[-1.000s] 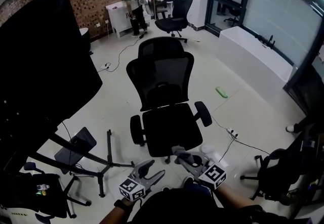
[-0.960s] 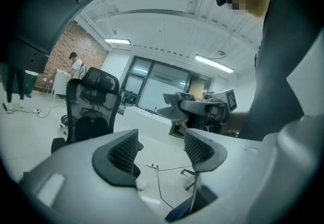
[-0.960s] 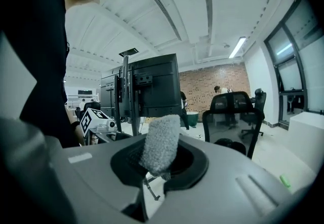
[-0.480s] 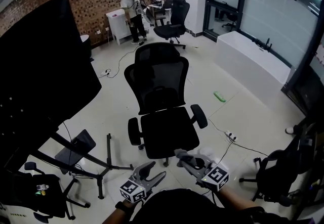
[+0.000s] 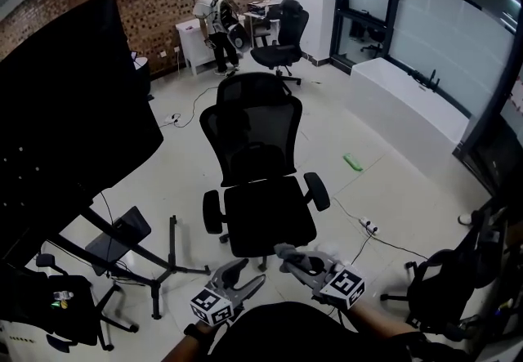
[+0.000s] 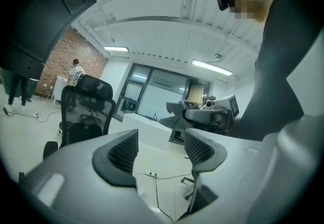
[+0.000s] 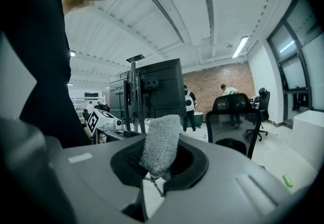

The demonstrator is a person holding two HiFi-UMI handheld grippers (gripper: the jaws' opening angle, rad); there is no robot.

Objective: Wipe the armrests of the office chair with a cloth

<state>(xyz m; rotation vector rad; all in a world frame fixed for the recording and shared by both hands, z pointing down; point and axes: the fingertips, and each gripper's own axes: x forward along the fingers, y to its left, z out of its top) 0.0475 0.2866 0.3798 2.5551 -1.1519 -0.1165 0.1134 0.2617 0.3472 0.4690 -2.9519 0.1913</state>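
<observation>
your right hand-held gripper (image 7: 159, 160) is clamping a fuzzy grey cloth (image 7: 161, 142); your left hand-held gripper (image 6: 161, 149) is hanging with jaws apart, empty. the black mesh office chair (image 5: 260, 189) is standing ahead, apart from both. try laying the cloth flat on its padded armrest (image 5: 317, 190), pressing evenly.

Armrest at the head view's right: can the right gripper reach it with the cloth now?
Probably yes: the right gripper, jaws shut on the cloth, hangs near that armrest and nothing stands between them.
</observation>
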